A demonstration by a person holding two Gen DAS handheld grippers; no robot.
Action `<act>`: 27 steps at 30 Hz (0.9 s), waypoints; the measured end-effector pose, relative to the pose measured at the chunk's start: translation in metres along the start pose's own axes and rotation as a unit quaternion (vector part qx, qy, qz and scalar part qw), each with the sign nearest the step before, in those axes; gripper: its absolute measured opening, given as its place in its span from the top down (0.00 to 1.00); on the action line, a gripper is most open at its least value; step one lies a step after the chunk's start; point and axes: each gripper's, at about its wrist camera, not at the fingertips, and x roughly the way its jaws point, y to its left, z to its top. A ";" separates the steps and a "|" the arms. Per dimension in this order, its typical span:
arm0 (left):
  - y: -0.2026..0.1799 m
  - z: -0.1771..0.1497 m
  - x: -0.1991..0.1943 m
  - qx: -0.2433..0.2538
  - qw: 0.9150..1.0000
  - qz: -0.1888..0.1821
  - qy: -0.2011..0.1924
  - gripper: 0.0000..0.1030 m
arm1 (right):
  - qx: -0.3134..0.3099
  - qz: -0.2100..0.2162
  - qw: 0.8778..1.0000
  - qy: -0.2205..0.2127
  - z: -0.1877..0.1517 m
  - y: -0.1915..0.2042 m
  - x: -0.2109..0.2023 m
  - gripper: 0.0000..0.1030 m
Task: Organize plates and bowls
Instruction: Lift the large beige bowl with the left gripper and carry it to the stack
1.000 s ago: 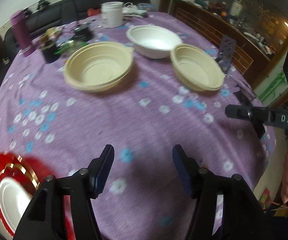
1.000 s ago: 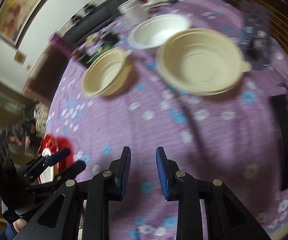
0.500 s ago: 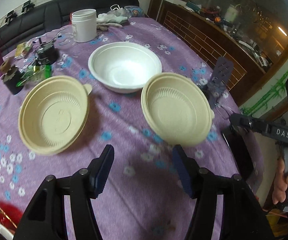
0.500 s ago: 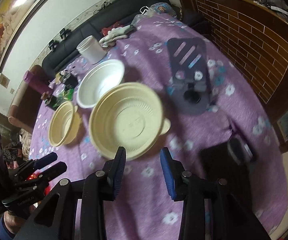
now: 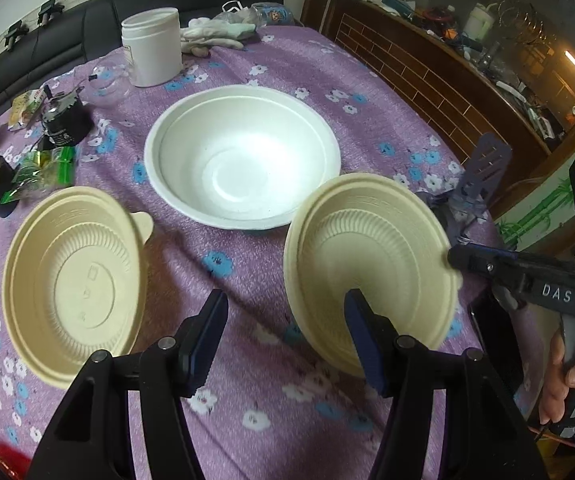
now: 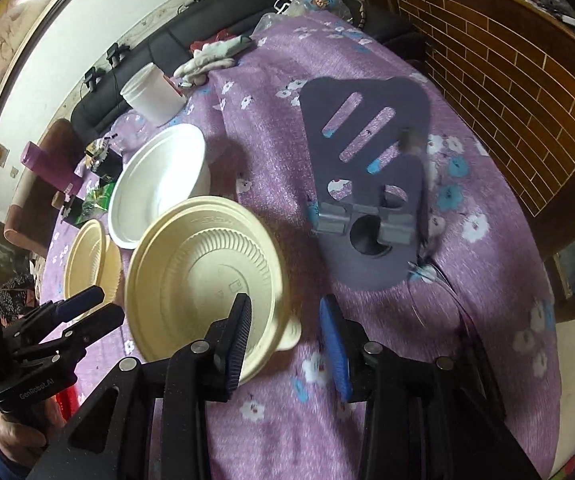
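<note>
- On the surface (image 5: 271, 408), which wears a purple flowered cloth, three bowls lie in a loose triangle: a white bowl (image 5: 243, 160) farthest from me, a left beige bowl (image 5: 75, 284) and a right beige bowl (image 5: 371, 268) nearer.
- My left claw (image 5: 283, 336) hangs over bare cloth between the two beige bowls; it is released and grasps nothing. Its right finger (image 5: 367, 340) overlaps the near rim of the right beige bowl in the left wrist view; whether it touches, I cannot tell.
- My right claw (image 6: 287, 332) is also released, jaws parted. In the right wrist view its left finger (image 6: 235, 340) lies over the bowl's interior and its other finger (image 6: 335, 344) over the cloth outside, so the tabbed near rim of the right beige bowl (image 6: 207, 276) appears in the gap; the pads do not press it.
- In the left wrist view the tip of my right claw (image 5: 459, 260) sits at the far right rim of that same bowl.
- The white bowl (image 6: 159, 184) sits just behind the right beige bowl, all three upright and empty.
- Beyond the bowls stand a white jar (image 5: 151, 52), a pale glove (image 5: 211, 36) and small dark containers (image 5: 63, 124); a purple slotted stand (image 6: 371, 184) rests to the right.
- A black sofa (image 5: 87, 36) borders the far edge.
</note>
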 end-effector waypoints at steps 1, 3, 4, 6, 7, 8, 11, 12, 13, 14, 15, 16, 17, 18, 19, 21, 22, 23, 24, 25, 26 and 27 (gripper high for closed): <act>0.000 0.000 0.004 0.000 1.000 0.001 0.003 0.50 | -0.003 -0.001 1.000 0.004 0.001 0.000 0.004 0.63; -0.001 0.000 0.012 -0.002 1.000 -0.001 0.011 0.67 | -0.002 -0.001 1.000 0.012 0.001 0.000 0.011 0.63; -0.002 -0.001 0.014 -0.002 1.000 -0.004 0.013 0.73 | -0.001 0.003 1.000 0.014 0.001 0.000 0.013 0.68; -0.006 -0.003 0.015 0.002 1.000 -0.007 0.014 0.77 | -0.003 0.005 1.000 0.020 0.000 0.001 0.017 0.80; -0.008 -0.005 0.014 0.005 1.000 -0.007 0.012 0.78 | -0.004 0.003 1.000 0.021 0.000 0.003 0.018 0.82; -0.009 -0.005 0.013 0.007 1.000 -0.008 0.011 0.78 | -0.004 0.004 1.000 0.019 -0.001 0.004 0.017 0.82; -0.012 -0.006 0.008 0.013 1.000 0.002 0.003 0.78 | -0.008 0.001 1.000 0.016 -0.003 0.009 0.012 0.83; -0.012 -0.007 0.005 0.010 1.000 -0.002 0.003 0.78 | -0.007 0.002 1.000 0.016 -0.003 0.011 0.010 0.84; -0.011 -0.008 0.003 0.009 1.000 -0.005 0.002 0.78 | -0.004 0.010 1.000 0.016 -0.005 0.012 0.008 0.87; -0.012 -0.009 -0.002 0.009 1.000 -0.006 -0.002 0.78 | -0.001 0.011 1.000 0.016 -0.006 0.012 0.005 0.87; -0.012 -0.010 -0.006 0.009 1.000 -0.006 -0.006 0.78 | 0.001 0.012 1.000 0.015 -0.007 0.013 0.002 0.87; -0.012 -0.011 -0.011 0.009 1.000 -0.007 -0.009 0.78 | 0.001 0.014 1.000 0.013 -0.009 0.015 -0.003 0.87; -0.012 -0.013 -0.015 0.008 1.000 -0.009 -0.009 0.78 | 0.000 0.016 1.000 0.012 -0.011 0.017 -0.006 0.87; -0.012 -0.014 -0.018 0.006 1.000 -0.011 -0.011 0.78 | 0.000 0.017 1.000 0.012 -0.013 0.018 -0.009 0.87; -0.011 -0.017 -0.023 0.005 1.000 -0.012 -0.014 0.78 | 0.002 0.019 1.000 0.011 -0.015 0.019 -0.012 0.87; -0.011 -0.022 -0.030 0.005 1.000 -0.012 -0.017 0.78 | 0.006 0.025 1.000 0.011 -0.020 0.022 -0.019 0.87; -0.010 -0.025 -0.034 0.005 1.000 -0.012 -0.018 0.78 | 0.007 0.028 1.000 0.010 -0.023 0.024 -0.023 0.87; -0.010 -0.029 -0.039 0.004 1.000 -0.011 -0.021 0.78 | 0.007 0.031 0.999 0.008 -0.026 0.026 -0.025 0.87; -0.009 -0.033 -0.043 0.003 1.000 -0.010 -0.023 0.78 | 0.006 0.033 0.999 0.007 -0.030 0.028 -0.028 0.87; -0.008 -0.036 -0.046 0.003 1.000 -0.008 -0.025 0.78 | 0.005 0.034 0.999 0.007 -0.033 0.031 -0.031 0.87; -0.007 -0.040 -0.051 0.002 1.000 -0.006 -0.027 0.78 | 0.004 0.037 0.999 0.007 -0.037 0.034 -0.033 0.87; -0.004 -0.045 -0.055 -0.001 1.000 -0.006 -0.029 0.77 | 0.003 0.038 0.999 0.008 -0.041 0.037 -0.034 0.87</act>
